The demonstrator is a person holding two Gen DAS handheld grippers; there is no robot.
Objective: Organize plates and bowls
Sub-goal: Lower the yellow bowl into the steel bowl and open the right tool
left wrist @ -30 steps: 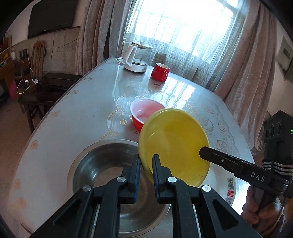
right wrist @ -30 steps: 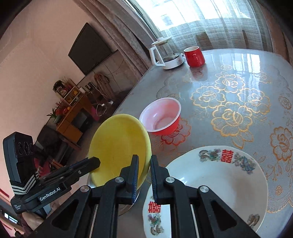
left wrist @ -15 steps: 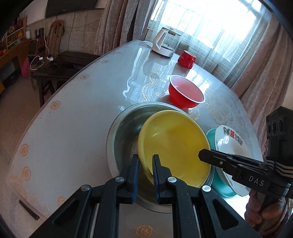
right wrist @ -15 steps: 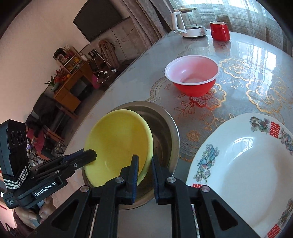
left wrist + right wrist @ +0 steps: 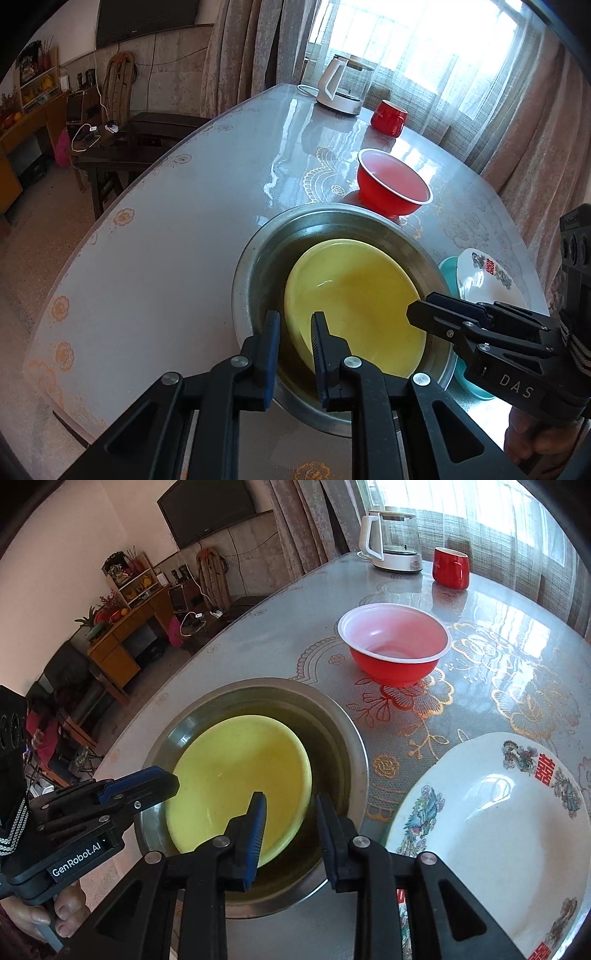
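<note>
Both pairs of fingers have just parted: left gripper [image 5: 294, 332] and right gripper [image 5: 290, 814] release the yellow plate [image 5: 354, 306], now lying in the steel basin [image 5: 255, 254] instead of tilted above it. Nesting step looks done; red bowl [image 5: 394, 644], far, remains.

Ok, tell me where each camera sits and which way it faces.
Left wrist: on the left gripper, angled down at the yellow plate in the steel basin; the right gripper enters from the right, fingertips of a hand below it.
Right wrist: on the right gripper, looking down at the same plate, patterned white plate beside it.
Shared: plate, basin, red bowl, kettle, red mug.
</note>
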